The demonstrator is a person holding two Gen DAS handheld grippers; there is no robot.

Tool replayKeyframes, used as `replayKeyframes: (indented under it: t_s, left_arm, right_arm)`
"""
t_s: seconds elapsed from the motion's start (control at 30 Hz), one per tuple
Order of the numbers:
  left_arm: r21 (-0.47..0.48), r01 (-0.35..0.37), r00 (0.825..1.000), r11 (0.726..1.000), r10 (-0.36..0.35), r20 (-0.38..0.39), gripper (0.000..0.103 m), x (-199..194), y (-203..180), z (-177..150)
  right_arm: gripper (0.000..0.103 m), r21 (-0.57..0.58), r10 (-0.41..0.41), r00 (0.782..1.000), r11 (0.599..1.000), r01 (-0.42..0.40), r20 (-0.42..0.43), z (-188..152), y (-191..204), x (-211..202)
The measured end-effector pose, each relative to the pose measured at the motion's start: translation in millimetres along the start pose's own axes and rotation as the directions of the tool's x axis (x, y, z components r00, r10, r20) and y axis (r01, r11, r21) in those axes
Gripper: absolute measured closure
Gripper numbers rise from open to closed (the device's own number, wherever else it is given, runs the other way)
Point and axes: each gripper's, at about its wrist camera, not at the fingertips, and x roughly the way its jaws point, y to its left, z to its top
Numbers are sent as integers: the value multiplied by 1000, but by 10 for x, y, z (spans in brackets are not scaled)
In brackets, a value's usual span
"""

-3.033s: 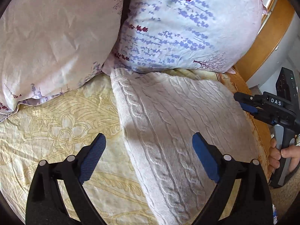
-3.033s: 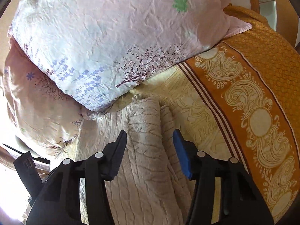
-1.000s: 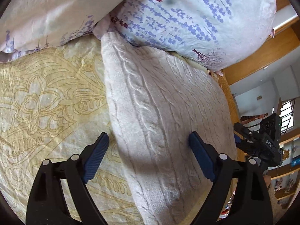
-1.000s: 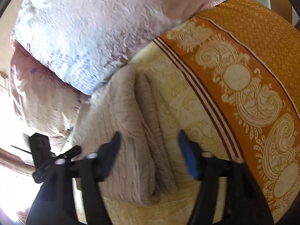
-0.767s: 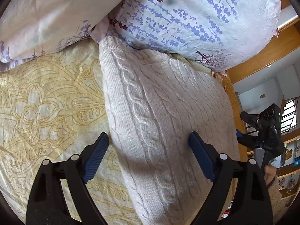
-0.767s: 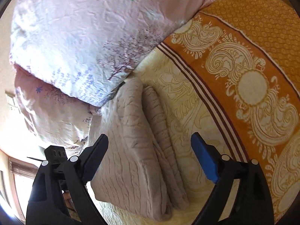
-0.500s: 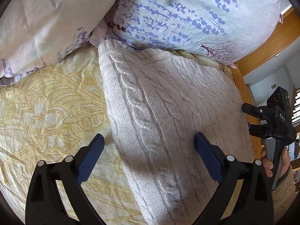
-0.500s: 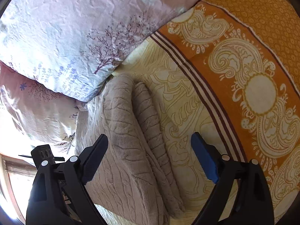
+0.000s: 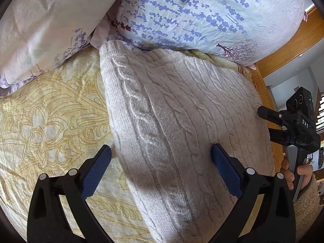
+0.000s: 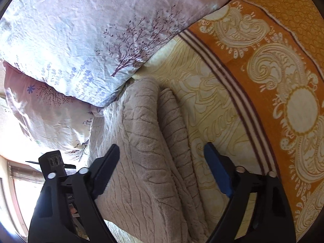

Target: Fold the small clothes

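A cream cable-knit sweater (image 9: pixel 178 121) lies folded on the bed, its far end against the pillows. My left gripper (image 9: pixel 161 162) hovers open over the sweater's left edge, with one blue pad (image 9: pixel 97 170) above the bedspread and the other above the knit. In the right wrist view the sweater (image 10: pixel 145 141) shows stacked folded layers along its right side. My right gripper (image 10: pixel 162 168) straddles that folded edge. Its jaws are closing, and the pads stand apart from the knit.
Two floral pillows (image 9: pixel 202 14) (image 9: pixel 44 24) crowd the far end of the sweater. The yellow patterned bedspread (image 9: pixel 46 121) has an orange border (image 10: pixel 283 81) at the right. A wooden frame (image 9: pixel 291 42) runs behind the pillows. A hand (image 9: pixel 297 172) holds the right gripper's handle.
The left jaws have spread wider and that view has shifted over the sweater. The right jaws, wide half a second ago, have narrowed around the sweater's folded edge.
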Motion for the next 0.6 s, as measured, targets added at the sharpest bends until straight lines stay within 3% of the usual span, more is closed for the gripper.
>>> replayKeyframes:
  t_s: [0.07, 0.43, 0.53, 0.6]
  left_arm:
    - [1, 5, 1000, 1000, -5, 0, 4, 19, 1, 2]
    - [-41, 147, 989, 988, -147, 1, 12, 68, 67, 23]
    - [-102, 190, 982, 977, -189, 22, 22, 42, 184, 26]
    - [-146, 226, 974, 963, -224, 30, 28, 32, 278, 23]
  right_arm:
    - [30, -5, 16, 999, 1000, -16, -37, -4, 24, 78]
    - [31, 81, 184, 979, 981, -177, -93, 91, -168, 126]
    - [32, 63, 188, 976, 981, -182, -113, 76, -139, 141]
    - [43, 7, 135, 981, 991, -136, -139, 37, -9, 145]
